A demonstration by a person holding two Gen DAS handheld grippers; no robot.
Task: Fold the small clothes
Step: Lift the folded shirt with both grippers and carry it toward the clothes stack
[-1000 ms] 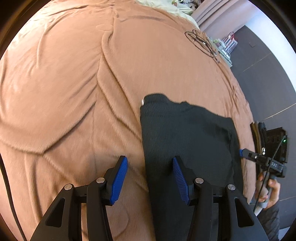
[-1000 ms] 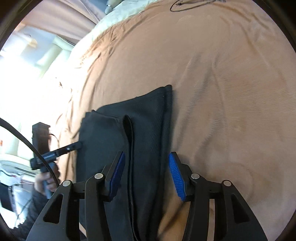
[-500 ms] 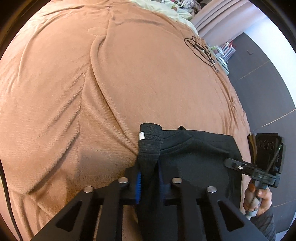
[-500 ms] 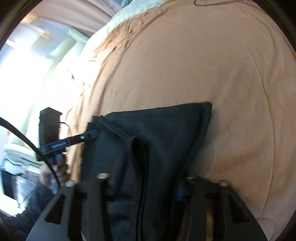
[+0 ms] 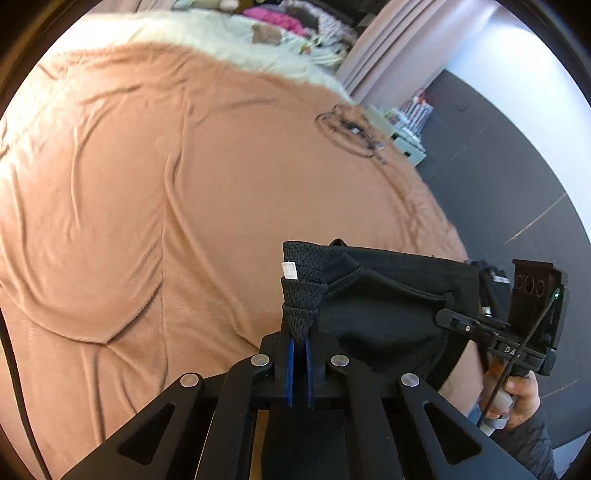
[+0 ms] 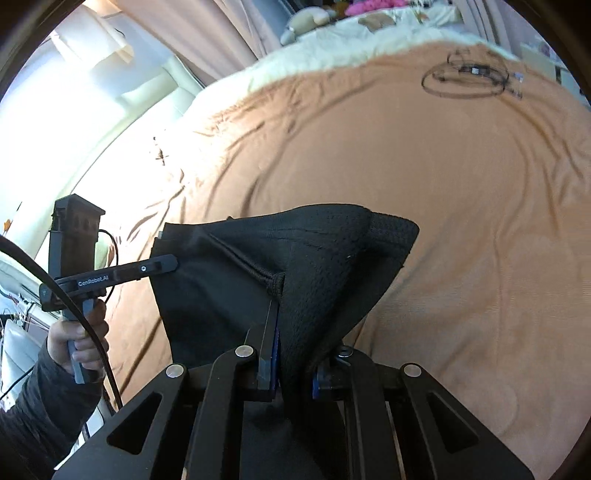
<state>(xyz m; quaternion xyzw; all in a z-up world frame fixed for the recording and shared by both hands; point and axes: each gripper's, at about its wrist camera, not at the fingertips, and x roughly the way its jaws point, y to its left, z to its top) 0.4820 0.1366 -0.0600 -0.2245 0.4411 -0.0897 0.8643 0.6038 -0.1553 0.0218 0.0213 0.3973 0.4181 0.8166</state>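
Observation:
A small black knit garment [image 5: 384, 295] hangs lifted above the orange-brown bedspread [image 5: 147, 192], stretched between both grippers. My left gripper [image 5: 299, 354] is shut on its left edge, near a white tag [image 5: 289, 270]. My right gripper [image 6: 291, 365] is shut on the right edge of the garment [image 6: 325, 266]. The right gripper also shows in the left wrist view [image 5: 480, 325], and the left gripper in the right wrist view [image 6: 147, 269]. The garment's lower part is hidden behind the gripper bodies.
A coiled black cable [image 5: 351, 136] lies on the far part of the bedspread [image 6: 461, 184], also in the right wrist view [image 6: 469, 77]. A white fluffy blanket [image 5: 229, 40] and toys lie beyond. Curtains [image 6: 199, 33] and a dark floor [image 5: 517, 177] border the bed.
Both grippers went from open over the flat garment to shut on its edges, then lifted it off the bedspread. The views tilted up toward the bed's far end.

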